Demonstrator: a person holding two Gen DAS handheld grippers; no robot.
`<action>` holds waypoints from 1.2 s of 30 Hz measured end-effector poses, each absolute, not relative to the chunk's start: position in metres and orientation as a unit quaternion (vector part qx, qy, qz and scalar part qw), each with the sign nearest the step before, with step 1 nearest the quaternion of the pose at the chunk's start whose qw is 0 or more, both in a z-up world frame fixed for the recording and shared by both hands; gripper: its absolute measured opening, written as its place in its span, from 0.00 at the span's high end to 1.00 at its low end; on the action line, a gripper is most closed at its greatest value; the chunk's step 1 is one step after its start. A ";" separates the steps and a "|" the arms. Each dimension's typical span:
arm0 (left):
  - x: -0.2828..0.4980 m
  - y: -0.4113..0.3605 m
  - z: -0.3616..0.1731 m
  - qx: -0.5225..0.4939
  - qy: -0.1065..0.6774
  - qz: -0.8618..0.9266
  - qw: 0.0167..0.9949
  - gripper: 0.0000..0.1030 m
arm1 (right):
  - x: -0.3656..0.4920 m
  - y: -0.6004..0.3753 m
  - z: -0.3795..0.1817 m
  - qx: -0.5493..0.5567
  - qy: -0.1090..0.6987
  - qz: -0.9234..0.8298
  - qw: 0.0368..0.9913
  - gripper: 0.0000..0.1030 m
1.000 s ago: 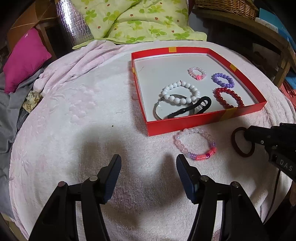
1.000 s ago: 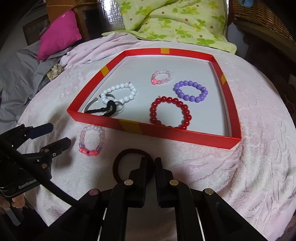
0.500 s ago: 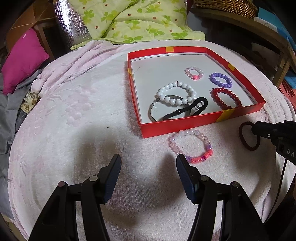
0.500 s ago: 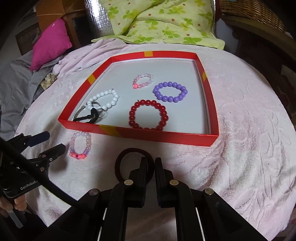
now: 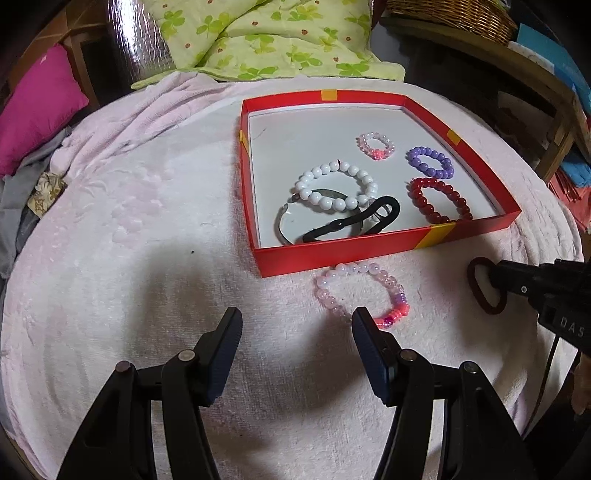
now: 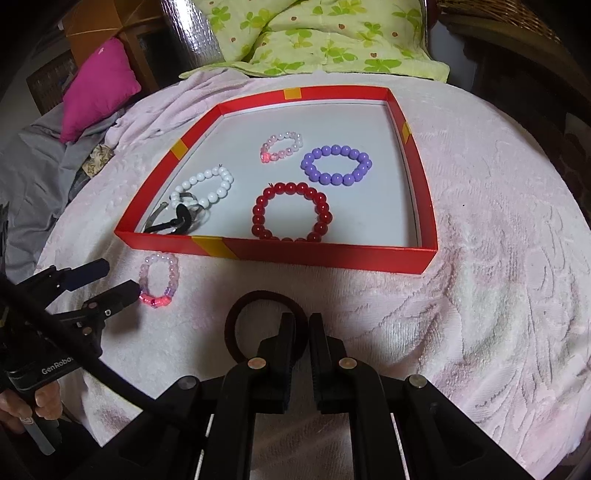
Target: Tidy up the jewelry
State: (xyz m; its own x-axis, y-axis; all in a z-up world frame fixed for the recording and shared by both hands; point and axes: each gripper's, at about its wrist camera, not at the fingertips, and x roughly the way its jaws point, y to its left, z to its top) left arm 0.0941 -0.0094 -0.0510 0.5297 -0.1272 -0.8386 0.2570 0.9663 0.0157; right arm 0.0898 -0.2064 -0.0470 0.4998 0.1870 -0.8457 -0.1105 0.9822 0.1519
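Nearest to me, my right gripper (image 6: 303,325) is clamped shut on the rim of a dark red hair tie (image 6: 240,317), which lies on the pink blanket (image 6: 480,295) just short of the red box (image 6: 332,254). My left gripper (image 5: 295,325) hangs with its jaws apart and nothing between them, above bare blanket. Just beyond its right finger (image 5: 369,339) lies a pale pink bead bracelet (image 5: 360,291) with a bright pink cluster, outside the box and close to its near wall.

Inside the box, at the near left corner, a black hair tie (image 5: 354,221) lies across a metal bangle (image 5: 284,225), and a white bead bracelet (image 5: 336,188) overlaps the bangle. To their right sits a dark red bead bracelet (image 6: 291,212). Further in are a purple bead bracelet (image 6: 336,164) and a small pink bead bracelet (image 6: 280,147).

Beyond the blanket lie a green flowered quilt (image 6: 314,33) and a magenta cushion (image 6: 96,85).
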 end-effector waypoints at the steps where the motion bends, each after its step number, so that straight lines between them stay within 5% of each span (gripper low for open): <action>1: 0.096 -0.010 -0.052 0.065 0.473 -0.110 0.872 0.39 | 0.090 -0.206 -0.047 0.039 0.493 0.086 0.865 0.90; 7: 0.103 -0.010 -0.053 0.032 0.480 -0.115 0.869 0.32 | 0.090 -0.207 -0.048 0.043 0.494 0.088 0.864 0.90; 36: 0.105 -0.029 -0.053 0.025 0.493 -0.152 0.856 0.32 | 0.088 -0.208 -0.048 0.047 0.496 0.089 0.862 0.89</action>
State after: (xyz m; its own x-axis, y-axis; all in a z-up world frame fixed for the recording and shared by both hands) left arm 0.1050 -0.0286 -0.0529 0.4684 -0.2351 -0.8517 0.2844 0.9528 -0.1066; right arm 0.0884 -0.2079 -0.0484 0.4911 0.2006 -0.8477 -0.1077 0.9796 0.1694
